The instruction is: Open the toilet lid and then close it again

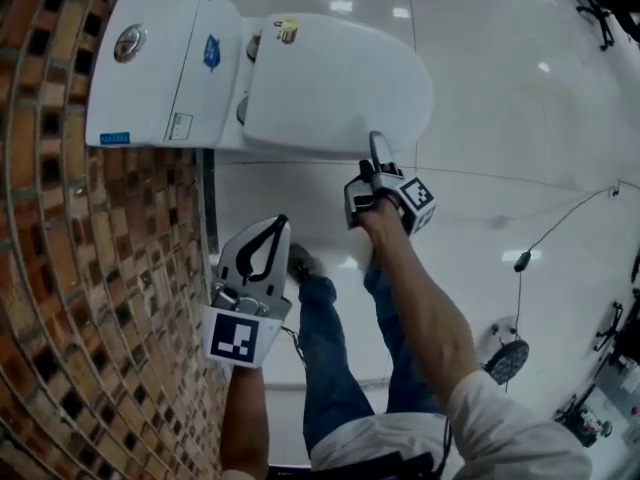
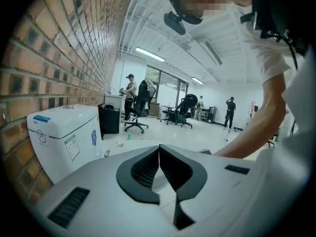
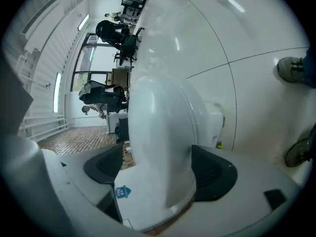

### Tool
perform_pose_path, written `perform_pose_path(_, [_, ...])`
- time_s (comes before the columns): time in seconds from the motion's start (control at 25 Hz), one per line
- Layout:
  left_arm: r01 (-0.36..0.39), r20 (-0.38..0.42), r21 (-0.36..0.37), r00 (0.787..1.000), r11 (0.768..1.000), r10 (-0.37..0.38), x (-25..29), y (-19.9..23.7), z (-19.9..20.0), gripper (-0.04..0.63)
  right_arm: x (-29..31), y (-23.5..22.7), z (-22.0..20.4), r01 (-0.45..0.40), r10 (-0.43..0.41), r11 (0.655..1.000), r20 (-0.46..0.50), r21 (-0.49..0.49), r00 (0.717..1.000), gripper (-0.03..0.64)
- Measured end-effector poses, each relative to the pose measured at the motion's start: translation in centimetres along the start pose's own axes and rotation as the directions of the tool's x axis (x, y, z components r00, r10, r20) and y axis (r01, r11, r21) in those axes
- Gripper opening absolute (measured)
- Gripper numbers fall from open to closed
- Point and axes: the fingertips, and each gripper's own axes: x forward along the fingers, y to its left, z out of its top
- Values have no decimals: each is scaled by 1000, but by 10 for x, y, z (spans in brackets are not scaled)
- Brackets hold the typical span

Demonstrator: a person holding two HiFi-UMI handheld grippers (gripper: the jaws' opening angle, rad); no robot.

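Glossy white floor (image 1: 520,88), brick wall (image 1: 60,268) alongside, toilet lid (image 1: 335,83) lying flat.

Right gripper (image 1: 376,146) is at the lid's front edge, opposite the tank (image 1: 165,58), jaws spread wide with the toilet's white curve framed between them and neither pad pressing on it. That front lip looks like the natural spot to catch and lift from, far from the hinge. Left gripper (image 2: 159,149) hangs low by the wall, jaws pressed together and empty, well apart from the toilet; it seems parked clear so that one hand works the lid.
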Motion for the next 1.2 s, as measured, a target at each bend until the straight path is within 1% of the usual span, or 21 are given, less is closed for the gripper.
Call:
perform_pose_path(0.2, [-31,9,-38,999,999,31,-3,22,-2,-5,10,-1,0,106,-106,994,60,-2,993,424])
perform_pose_path(0.24, [-37,12,-40,999,999,37,-2,25,-1,-5,11,-4,1,135,-135,991,68,1,989,425])
perform_pose_path(0.32, [-44,15,-40,999,998,44,-1,29,1,-5,13,-11,3,218,-218,976,68,2,974,415])
perform_pose_path(0.36, [-46,15,-41,999,998,47,-1,30,1,-4,13,-14,3,260,-260,966,65,3,963,349])
perform_pose_path(0.4, [-48,14,-43,999,998,49,0,30,1,-5,13,-16,3,285,-284,959,66,4,956,336])
perform_pose_path(0.44, [-51,11,-46,999,998,51,0,31,0,-5,12,-17,3,292,-291,957,71,3,954,331])
perform_pose_path(0.48, [-53,7,-49,999,997,54,0,31,0,-5,11,-17,3,291,-291,957,73,5,954,314])
perform_pose_path(0.56, [-58,5,-56,998,997,58,-1,30,2,-5,6,-16,1,295,-295,955,71,19,953,251])
perform_pose_path(0.6, [-60,8,-57,998,997,61,-2,30,5,-5,3,-14,1,296,-297,955,73,20,952,239])
perform_pose_path(0.64, [-62,10,-56,998,997,62,-4,29,7,-5,0,-11,1,293,-293,956,79,8,953,208])
perform_pose_path(0.76, [-70,17,-46,997,996,71,-9,29,14,-5,-11,9,-2,248,-237,963,105,-103,966,184])
perform_pose_path(0.84, [-81,21,-42,996,996,82,-12,31,17,-5,-18,26,-9,214,-195,957,109,-198,975,168])
perform_pose_path(0.96, [-98,26,-40,995,994,99,-19,34,22,-5,-28,47,-20,168,-142,926,100,-338,985,145])
perform_pose_path(1.08, [-112,27,-29,993,993,113,-28,36,26,-5,-36,60,-30,128,-95,888,96,-442,991,127])
perform_pose_path(1.2, [-124,38,-19,992,992,124,-35,39,30,-5,-44,75,-38,88,-46,821,88,-564,995,112])
